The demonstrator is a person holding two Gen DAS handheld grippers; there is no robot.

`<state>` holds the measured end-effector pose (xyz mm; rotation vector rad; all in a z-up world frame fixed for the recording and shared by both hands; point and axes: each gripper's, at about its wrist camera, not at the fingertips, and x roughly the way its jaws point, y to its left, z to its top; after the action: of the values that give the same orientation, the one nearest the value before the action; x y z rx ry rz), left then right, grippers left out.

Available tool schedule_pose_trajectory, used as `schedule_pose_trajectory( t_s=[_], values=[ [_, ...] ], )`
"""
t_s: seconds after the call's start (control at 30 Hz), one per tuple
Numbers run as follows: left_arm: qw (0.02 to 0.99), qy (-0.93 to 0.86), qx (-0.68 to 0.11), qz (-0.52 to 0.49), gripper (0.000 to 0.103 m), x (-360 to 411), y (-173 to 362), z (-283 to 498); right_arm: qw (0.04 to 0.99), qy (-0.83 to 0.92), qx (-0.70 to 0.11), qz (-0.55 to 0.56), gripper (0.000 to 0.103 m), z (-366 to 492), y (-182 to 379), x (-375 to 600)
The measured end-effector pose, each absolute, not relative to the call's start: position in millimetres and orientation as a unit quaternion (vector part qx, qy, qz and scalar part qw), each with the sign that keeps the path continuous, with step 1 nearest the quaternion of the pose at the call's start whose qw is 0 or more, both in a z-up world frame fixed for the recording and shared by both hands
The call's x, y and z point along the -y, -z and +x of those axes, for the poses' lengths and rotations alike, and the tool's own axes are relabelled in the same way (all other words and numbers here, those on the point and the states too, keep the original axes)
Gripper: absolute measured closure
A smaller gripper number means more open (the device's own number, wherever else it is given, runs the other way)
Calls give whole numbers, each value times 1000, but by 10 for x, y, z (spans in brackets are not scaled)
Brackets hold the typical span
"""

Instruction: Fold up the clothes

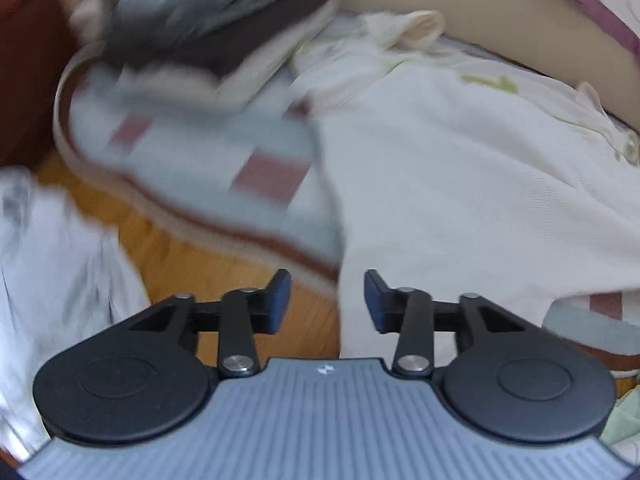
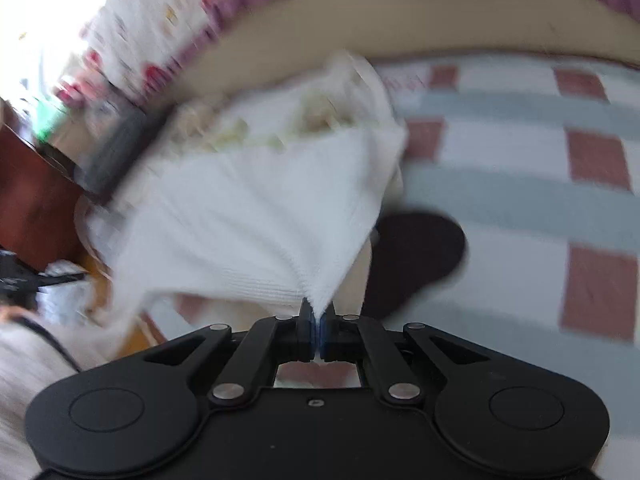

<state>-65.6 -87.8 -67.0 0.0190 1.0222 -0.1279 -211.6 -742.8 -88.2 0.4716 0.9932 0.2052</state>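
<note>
The right claw pinches only a tiny corner of the white shirt, so it may slip out, while the left claw at the bottom middle is open and holds nothing.

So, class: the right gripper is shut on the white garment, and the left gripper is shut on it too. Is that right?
Not quite. The right gripper is indeed shut on the white garment, but the left gripper is open, its fingers apart with nothing between them, as the left wrist view shows; the white garment lies just ahead of it.

garment on bedspread | folded stack behind-left | floor below
</note>
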Motion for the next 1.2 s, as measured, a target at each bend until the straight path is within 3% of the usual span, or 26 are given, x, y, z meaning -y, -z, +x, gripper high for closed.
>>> schedule_pose_trajectory(
  t_s=[0.17,0.23,0.37,0.73,0.77,0.83,1.03,1.2],
  values=[
    [844,99,-523,-67,61,805,1042,-625,839,-63,-492,224,99,-2074,1147,7267],
    [850,106,-512,-62,50,876,1094,-524,840,-50,-491,225,99,-2044,1156,7239],
    [862,114,-490,-55,44,988,1211,-310,840,-38,-492,226,98,-2045,1151,7234],
    [876,152,-454,56,41,1394,1335,-233,837,-24,-475,269,97,-1987,1221,7274],
    [877,145,-456,37,44,1367,1323,-207,840,-23,-470,269,97,-1971,1182,7282],
    [879,131,-459,7,100,1316,1291,-156,846,-20,-460,269,97,-1938,1106,7296],
    [897,123,-415,-84,100,1143,1021,-308,857,-52,-433,275,97,-1939,893,7279],
    [912,127,-388,-33,100,1202,662,-648,865,-63,-416,272,97,-2067,753,7326]
  ],
)
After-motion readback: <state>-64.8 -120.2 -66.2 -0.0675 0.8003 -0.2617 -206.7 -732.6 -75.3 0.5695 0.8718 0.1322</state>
